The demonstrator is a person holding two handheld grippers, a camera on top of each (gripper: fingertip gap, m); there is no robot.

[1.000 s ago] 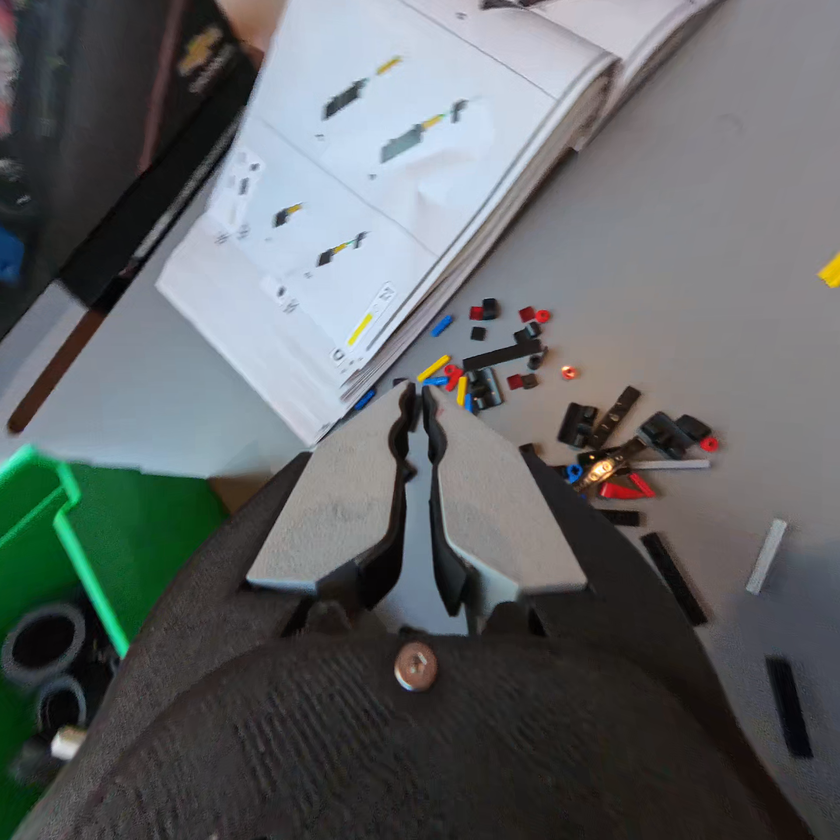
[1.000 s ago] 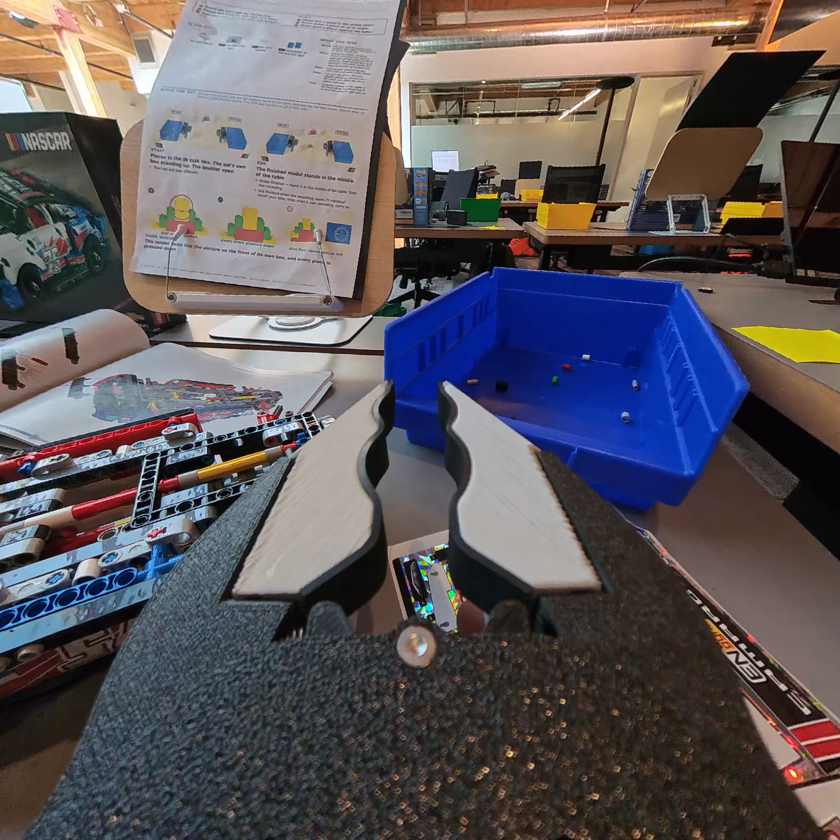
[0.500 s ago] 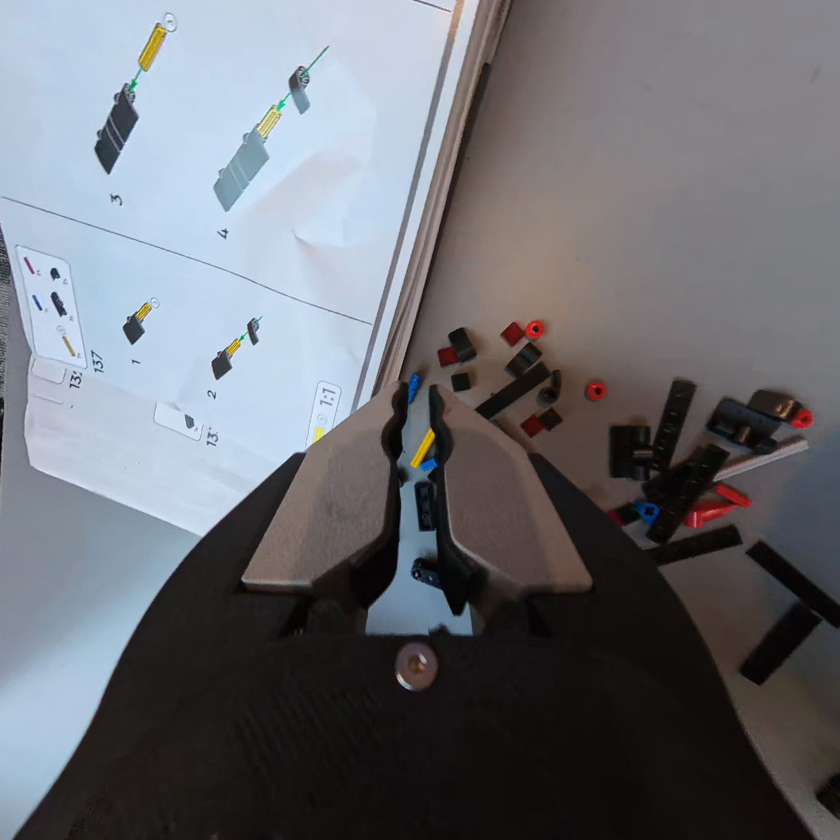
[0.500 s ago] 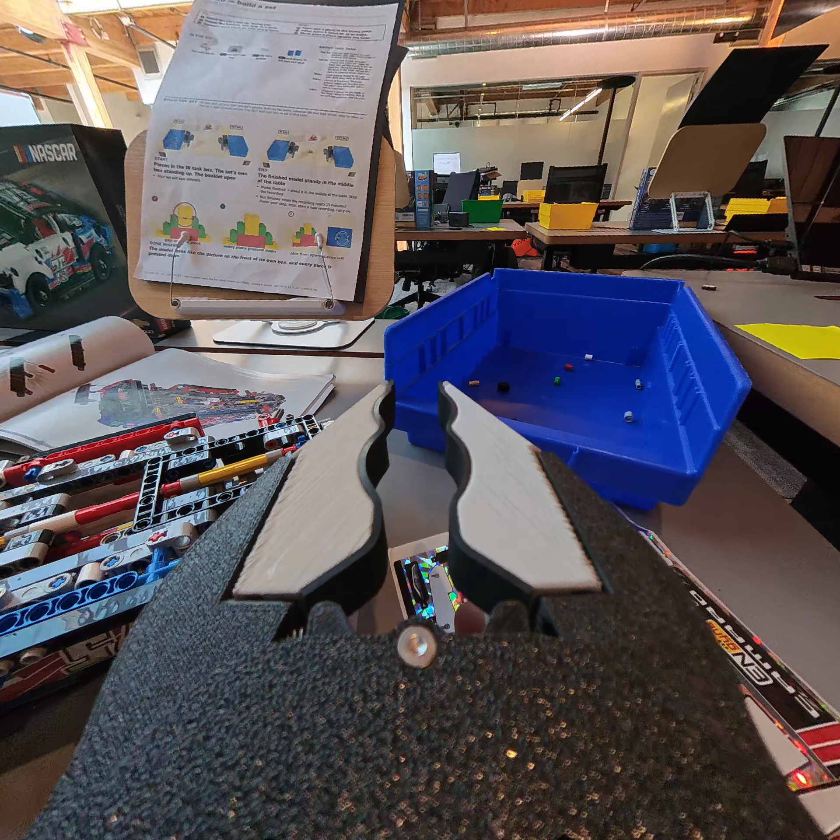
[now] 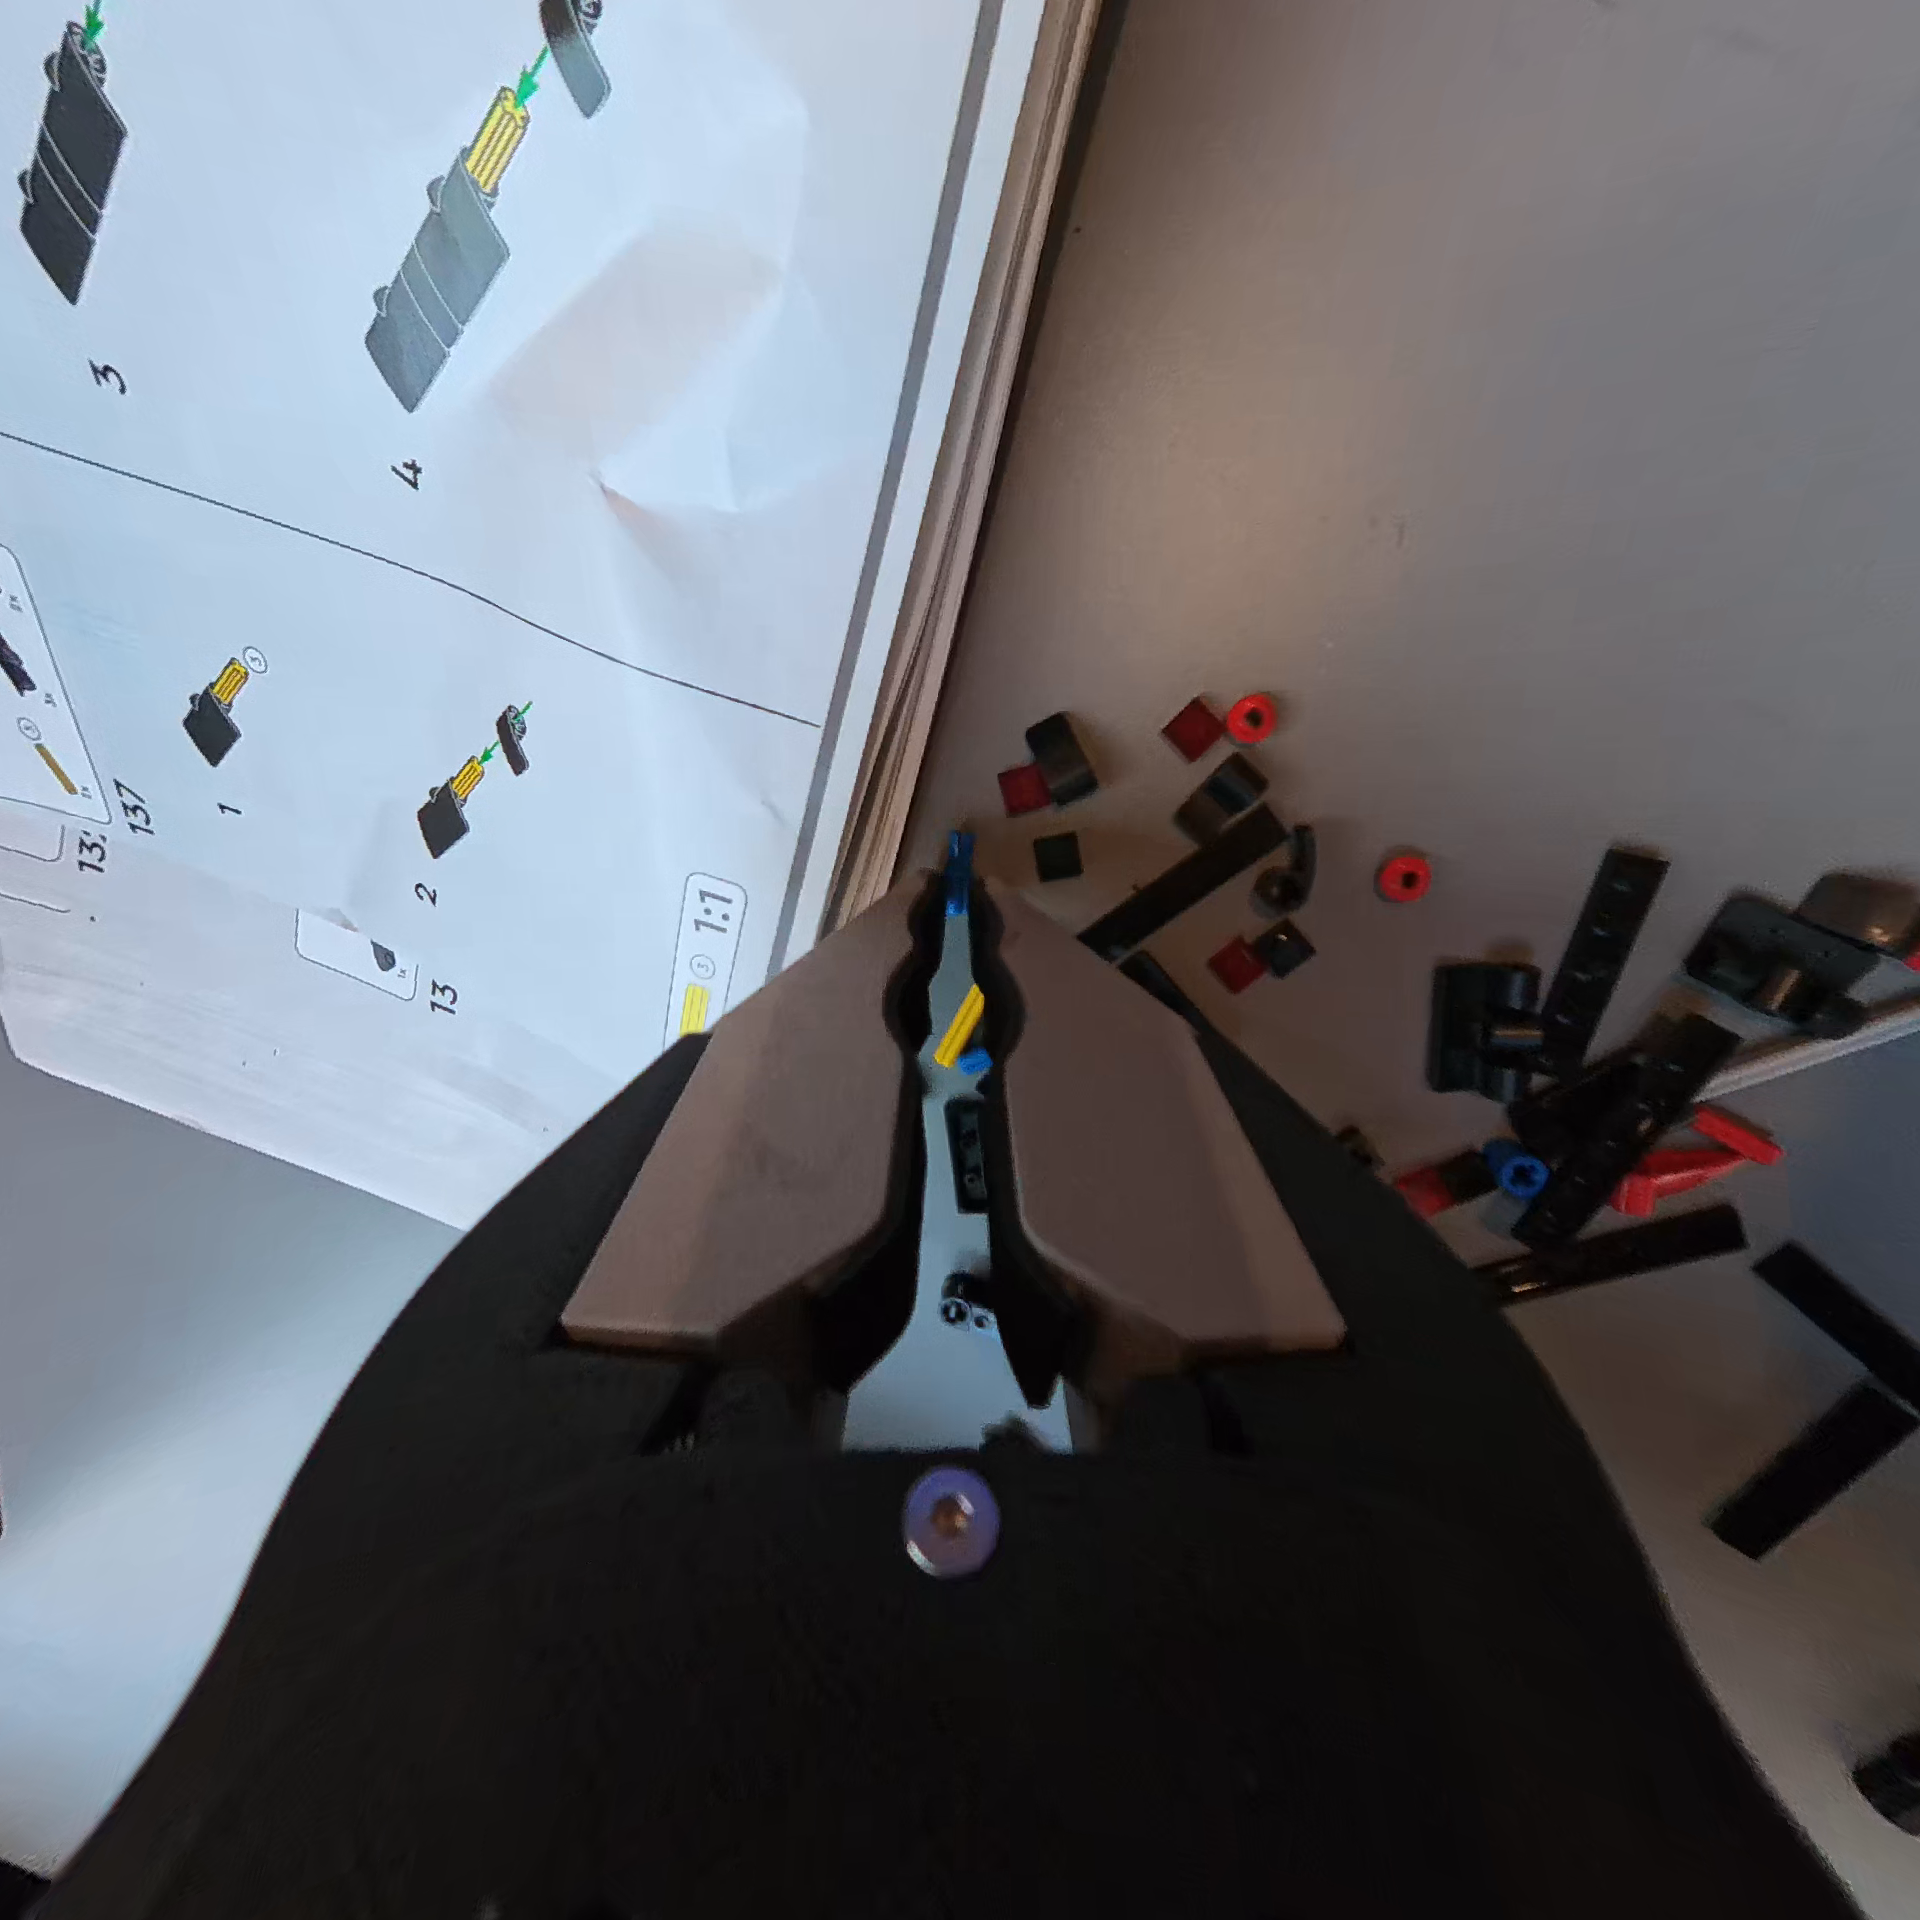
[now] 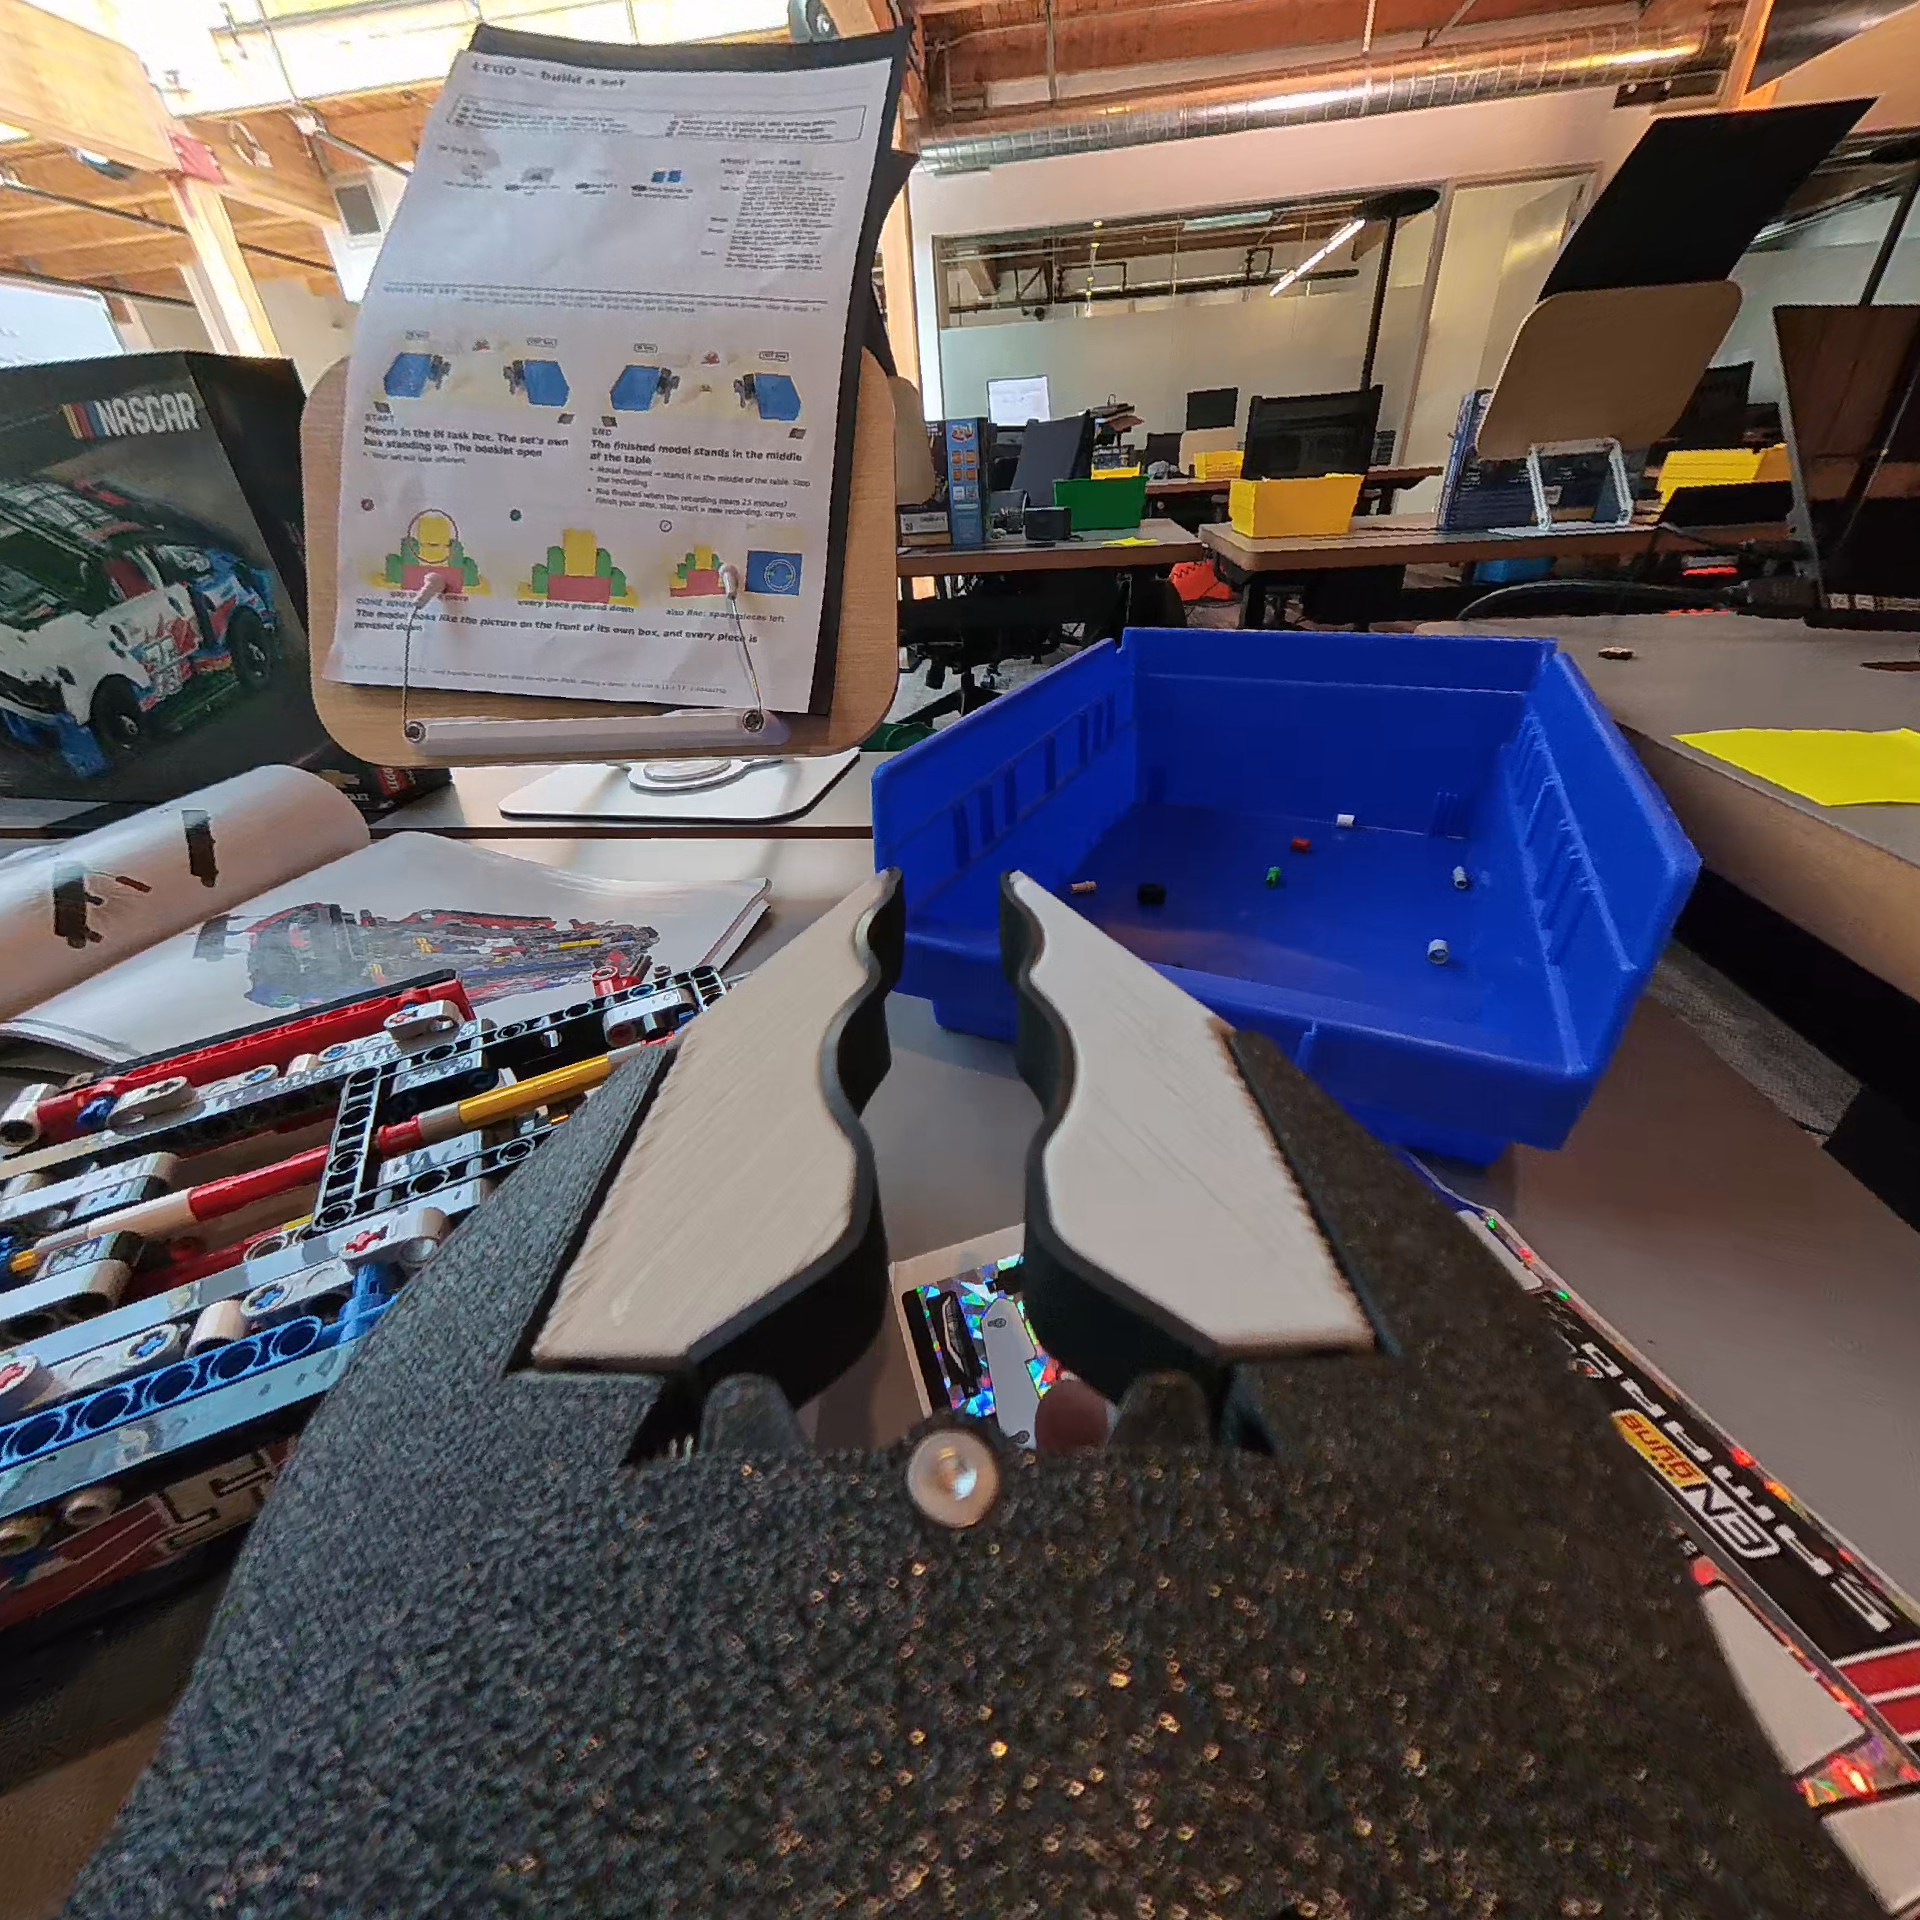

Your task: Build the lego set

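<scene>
Two grippers, two scenes: our left gripper (image 5: 961, 896), pointing down over the grey table (image 5: 1455, 416), pinches a small blue pin (image 5: 958, 868) at its nearly closed tips beside the open instruction booklet (image 5: 468, 468) and scattered loose pieces (image 5: 1538, 1060); our right gripper (image 6: 948, 914) hovers level, parted and empty, between the half-built beam frame (image 6: 312, 1122) and blue plastic bin (image 6: 1351, 935)
</scene>
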